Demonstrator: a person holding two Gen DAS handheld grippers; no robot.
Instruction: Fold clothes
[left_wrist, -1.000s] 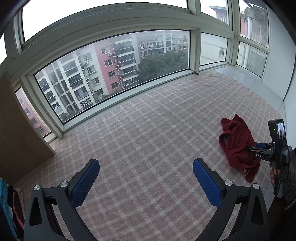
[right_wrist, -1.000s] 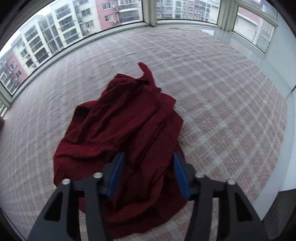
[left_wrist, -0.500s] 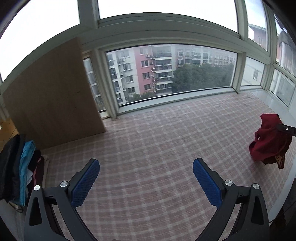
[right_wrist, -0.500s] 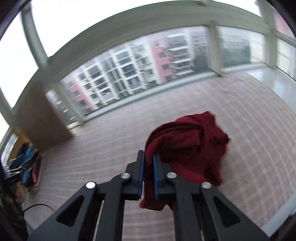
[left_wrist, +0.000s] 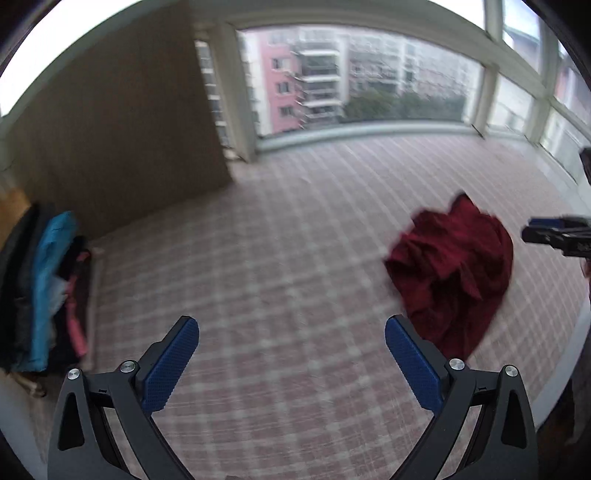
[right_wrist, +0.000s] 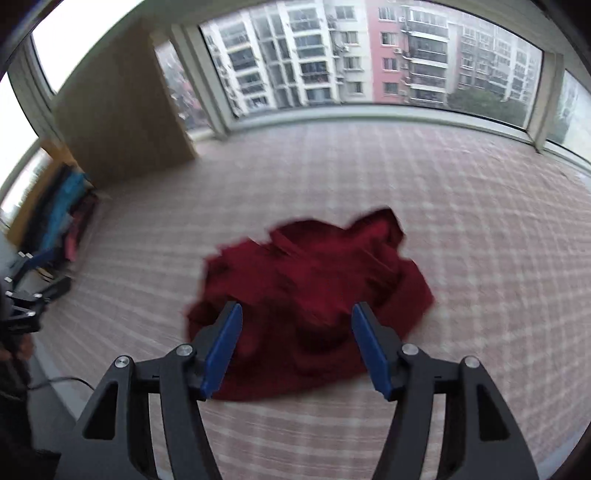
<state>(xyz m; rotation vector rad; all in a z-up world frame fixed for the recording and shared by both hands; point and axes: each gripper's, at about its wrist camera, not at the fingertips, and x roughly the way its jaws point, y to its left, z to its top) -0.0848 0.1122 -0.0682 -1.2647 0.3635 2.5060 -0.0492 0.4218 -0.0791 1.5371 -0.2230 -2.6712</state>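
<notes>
Crumpled dark-red garment (right_wrist: 314, 299), soft and creased, heaped on pink plaid cloth (right_wrist: 461, 229) just beyond right gripper (right_wrist: 297, 350), jaws opening, nothing pinched; left gripper (left_wrist: 291, 363) wide apart, empty, garment to its right.

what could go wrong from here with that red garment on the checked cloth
1. The dark red garment lies in a crumpled heap, so a grab may catch several layers at once.
2. The right gripper is opening above it, nothing pinched, and both views are blurred; a hurried pinch could miss an edge.
3. The left gripper is open beside it, over bare cloth.
</notes>
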